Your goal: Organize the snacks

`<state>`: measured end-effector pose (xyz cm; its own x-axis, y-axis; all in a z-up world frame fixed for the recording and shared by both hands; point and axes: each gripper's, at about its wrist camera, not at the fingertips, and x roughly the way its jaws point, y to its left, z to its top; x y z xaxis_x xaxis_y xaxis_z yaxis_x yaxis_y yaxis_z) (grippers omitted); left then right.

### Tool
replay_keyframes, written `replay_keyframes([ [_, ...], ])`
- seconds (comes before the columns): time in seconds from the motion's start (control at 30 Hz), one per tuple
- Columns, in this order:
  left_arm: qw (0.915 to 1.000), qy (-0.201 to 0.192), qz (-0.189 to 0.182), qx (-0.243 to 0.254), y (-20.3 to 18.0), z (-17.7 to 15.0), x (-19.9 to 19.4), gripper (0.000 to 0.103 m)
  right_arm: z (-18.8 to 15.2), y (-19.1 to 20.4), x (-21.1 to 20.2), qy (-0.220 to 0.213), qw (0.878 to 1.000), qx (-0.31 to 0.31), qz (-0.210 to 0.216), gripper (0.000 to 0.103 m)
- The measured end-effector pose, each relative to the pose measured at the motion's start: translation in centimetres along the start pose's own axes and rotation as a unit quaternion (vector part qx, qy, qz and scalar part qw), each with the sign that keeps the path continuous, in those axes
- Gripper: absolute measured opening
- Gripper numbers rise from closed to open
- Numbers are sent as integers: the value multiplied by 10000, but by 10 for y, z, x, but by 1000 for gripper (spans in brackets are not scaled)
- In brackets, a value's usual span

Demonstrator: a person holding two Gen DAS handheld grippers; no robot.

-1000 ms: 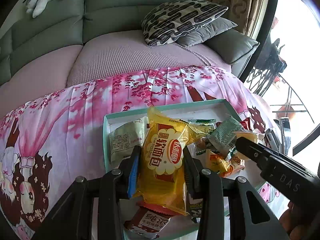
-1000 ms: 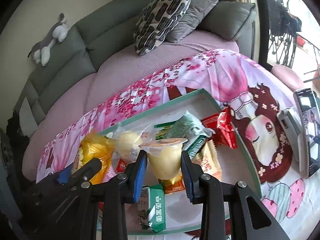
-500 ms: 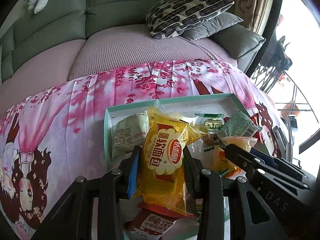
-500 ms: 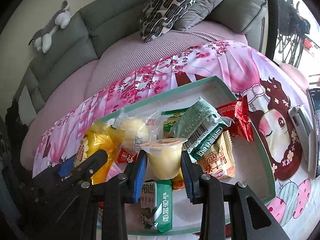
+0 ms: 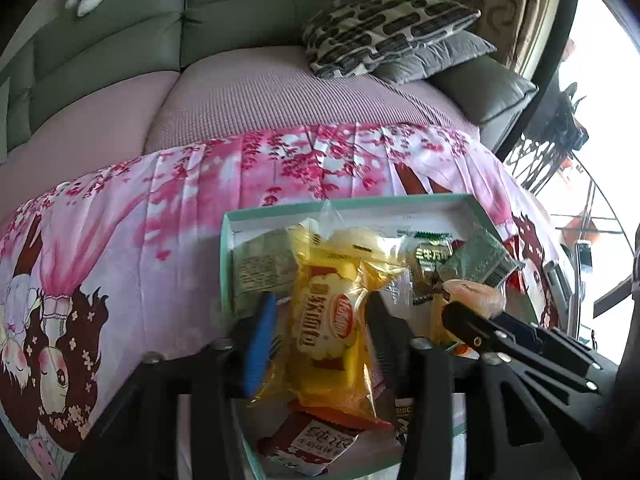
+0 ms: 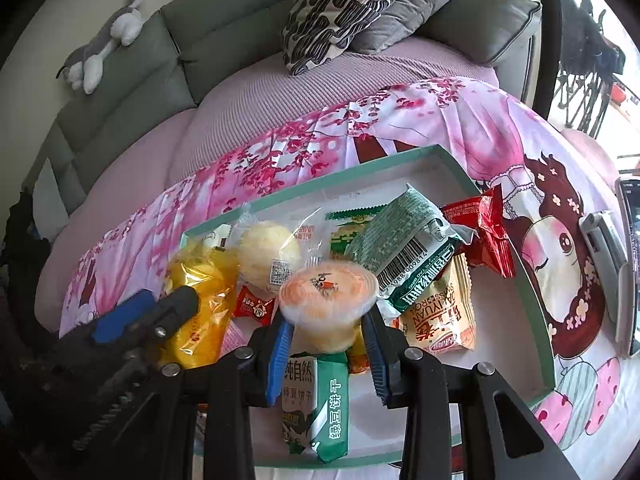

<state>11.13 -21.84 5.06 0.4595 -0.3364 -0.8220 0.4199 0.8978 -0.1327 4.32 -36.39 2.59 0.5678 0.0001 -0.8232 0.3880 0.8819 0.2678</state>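
Note:
A teal-rimmed white tray (image 5: 344, 204) (image 6: 400, 162) of snacks lies on a pink printed cloth. My left gripper (image 5: 322, 320) is shut on a yellow bread packet (image 5: 332, 320) and holds it above the tray's left part. My right gripper (image 6: 326, 334) is shut on a jelly cup (image 6: 328, 294) with an orange lid, above the tray's front. The cup also shows in the left wrist view (image 5: 476, 298), and the yellow packet in the right wrist view (image 6: 200, 292). In the tray lie a green packet (image 6: 400, 240), a red packet (image 6: 484, 228) and a green biscuit pack (image 6: 320, 404).
The cloth (image 5: 120, 240) covers a pink sofa seat with grey cushions (image 5: 384, 28) at the back right. A plush toy (image 6: 104, 40) lies on the sofa back. A phone and a grey device (image 6: 604, 248) lie on the cloth right of the tray.
Both grippers rose and drew back from the tray with their snacks. The right gripper moved closer beside the left one.

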Motion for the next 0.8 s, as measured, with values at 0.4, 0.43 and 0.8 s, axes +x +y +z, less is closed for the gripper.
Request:
replay_keyframes([
  [0.4, 9986, -192, 296, -394, 28, 2, -17, 68, -1, 7, -4, -48, 9997, -196, -113, 62],
  [0.43, 9982, -216, 343, -437, 31, 3, -19, 71, -1, 8, -5, -60, 9997, -218, -120, 63],
  [0.8, 9905, -436, 934, -913, 68, -7, -29, 99, -7, 14, -3, -24, 9991, -395, -144, 89],
])
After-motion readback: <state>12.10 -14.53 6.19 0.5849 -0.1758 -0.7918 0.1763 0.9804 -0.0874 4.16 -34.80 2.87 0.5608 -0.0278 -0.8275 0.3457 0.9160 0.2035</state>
